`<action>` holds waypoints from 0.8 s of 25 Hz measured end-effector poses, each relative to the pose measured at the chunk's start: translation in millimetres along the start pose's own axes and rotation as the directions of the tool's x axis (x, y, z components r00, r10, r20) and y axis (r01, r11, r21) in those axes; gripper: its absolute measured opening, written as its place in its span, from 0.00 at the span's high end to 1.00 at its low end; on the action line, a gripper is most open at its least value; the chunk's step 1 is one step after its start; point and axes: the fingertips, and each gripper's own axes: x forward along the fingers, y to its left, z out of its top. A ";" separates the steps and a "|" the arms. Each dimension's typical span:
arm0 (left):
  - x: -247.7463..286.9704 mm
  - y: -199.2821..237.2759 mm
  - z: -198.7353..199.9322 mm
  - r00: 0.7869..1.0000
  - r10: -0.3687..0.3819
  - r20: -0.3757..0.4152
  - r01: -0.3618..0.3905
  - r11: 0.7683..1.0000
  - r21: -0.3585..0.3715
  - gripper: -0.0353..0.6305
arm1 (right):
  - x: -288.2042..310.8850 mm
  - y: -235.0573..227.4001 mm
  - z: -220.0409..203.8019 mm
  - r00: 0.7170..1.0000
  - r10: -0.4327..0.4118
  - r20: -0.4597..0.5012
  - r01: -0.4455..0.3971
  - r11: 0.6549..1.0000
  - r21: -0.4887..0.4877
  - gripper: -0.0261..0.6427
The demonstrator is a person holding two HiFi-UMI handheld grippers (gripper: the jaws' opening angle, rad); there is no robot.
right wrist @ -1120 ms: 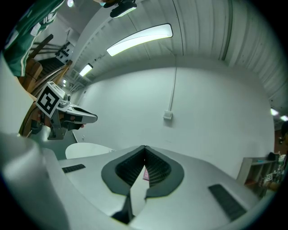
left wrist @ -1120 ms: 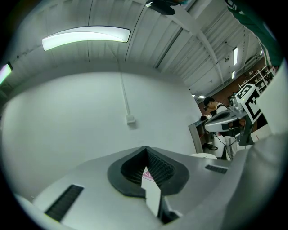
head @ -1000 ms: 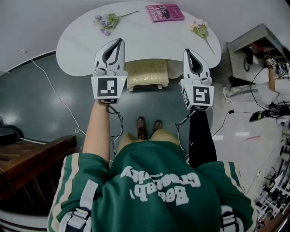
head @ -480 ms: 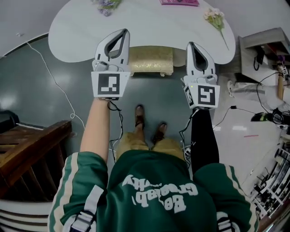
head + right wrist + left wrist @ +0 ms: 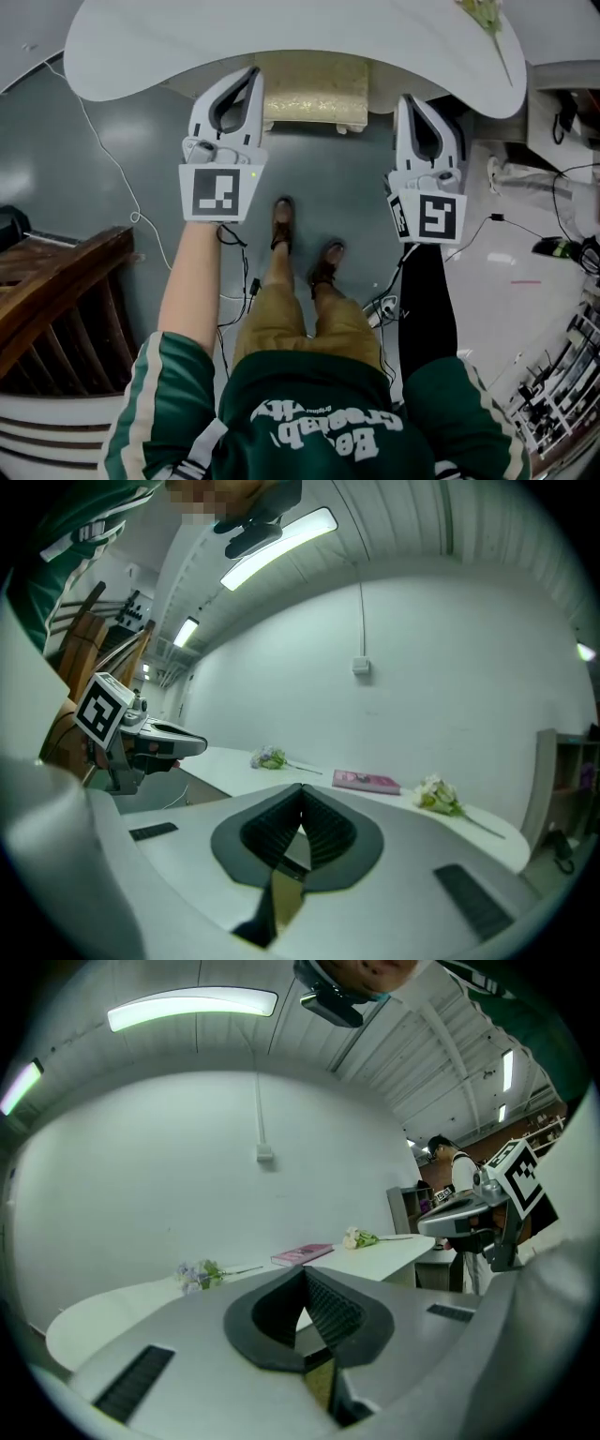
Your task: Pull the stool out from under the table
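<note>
**Stool** [image 5: 314,86]: gold padded top, pale legs. Stands on the grey-green floor [image 5: 122,169], its far part tucked under the near edge of the surface [image 5: 169,42] and its near part showing. In the head view it sits between the two tools.

**Surface**: white, rounded outline. It carries a pink book [image 5: 302,1254], a sprig of purple flowers [image 5: 199,1272] and a sprig of white flowers [image 5: 356,1237], all lying flat and well apart from one another.

**Left tool** [image 5: 252,74]: jaws together, nothing between the ribbed pads. Held about level, pointing toward the surface. In the head view its tip is just beside the stool's left edge. Contact with the stool cannot be made out.

**Right tool** [image 5: 405,99]: jaws together, nothing between them. Held about level, to the right of the stool, with its tip near the edge of the surface.

**Person**: green jacket [image 5: 319,422] with pale sleeve stripes and brown shoes [image 5: 281,217]. Stands facing the stool, with both arms stretched forward.

**Other**: a thin cable [image 5: 98,141] trails over the floor at left. Dark wooden furniture [image 5: 47,300] is at lower left.
</note>
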 end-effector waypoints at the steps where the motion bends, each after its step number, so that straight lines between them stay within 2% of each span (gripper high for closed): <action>1: -4.1 -4.9 -14.8 1.000 0.004 -0.010 -0.004 1.000 -0.006 0.93 | -2.6 2.8 -17.1 1.000 0.002 -0.009 -0.002 1.000 0.007 0.95; 5: -20.8 -26.1 -84.8 0.998 0.013 -0.062 -0.013 1.000 0.003 0.93 | -10.2 11.9 -77.2 1.000 -0.017 -0.012 0.018 0.998 0.066 0.95; 10: -32.6 -32.8 -172.5 0.991 0.037 -0.126 -0.036 0.999 0.010 0.93 | -5.5 17.3 -161.7 0.999 -0.006 -0.034 0.008 0.998 0.066 0.95; 15: -38.7 -20.4 -237.8 0.990 0.082 -0.111 -0.082 0.997 0.008 0.93 | 15.1 29.0 -231.5 1.000 0.004 -0.029 -0.002 0.999 0.054 0.95; 20: -53.2 -21.9 -311.9 0.984 0.106 -0.142 -0.102 0.994 0.039 0.93 | 12.0 46.4 -298.9 0.999 0.021 -0.048 -0.018 0.998 0.064 0.95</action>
